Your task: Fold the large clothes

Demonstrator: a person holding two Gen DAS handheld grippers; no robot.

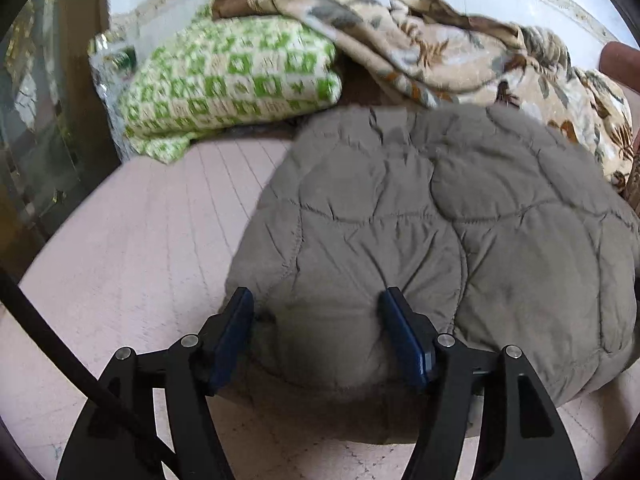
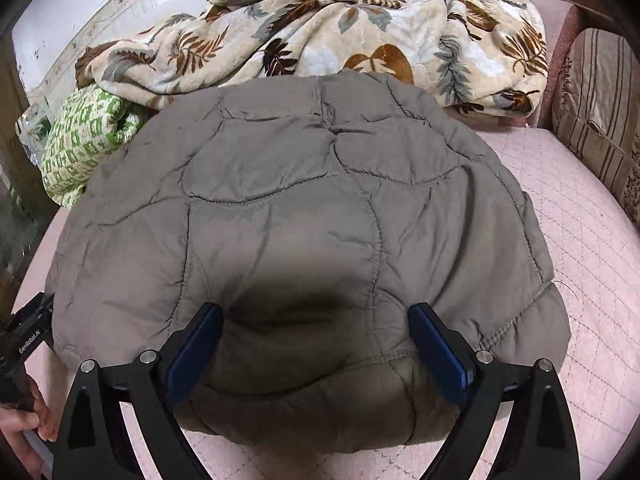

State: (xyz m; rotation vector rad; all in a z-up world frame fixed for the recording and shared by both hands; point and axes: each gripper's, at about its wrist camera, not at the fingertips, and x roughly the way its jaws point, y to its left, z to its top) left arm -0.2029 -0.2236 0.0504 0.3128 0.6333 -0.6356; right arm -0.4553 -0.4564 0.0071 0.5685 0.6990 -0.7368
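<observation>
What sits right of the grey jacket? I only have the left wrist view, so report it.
Observer: A striped cushion stands at the far right, apart from the jacket.
Operator: Now give me the right gripper.
Observer: The right gripper straddles the jacket's near edge, jaws wide, with puffed fabric between them.
Operator: Describe the jacket's right edge.
Observer: Its stitched hem lies on the pink quilted cover, and more of that cover shows beyond it.
</observation>
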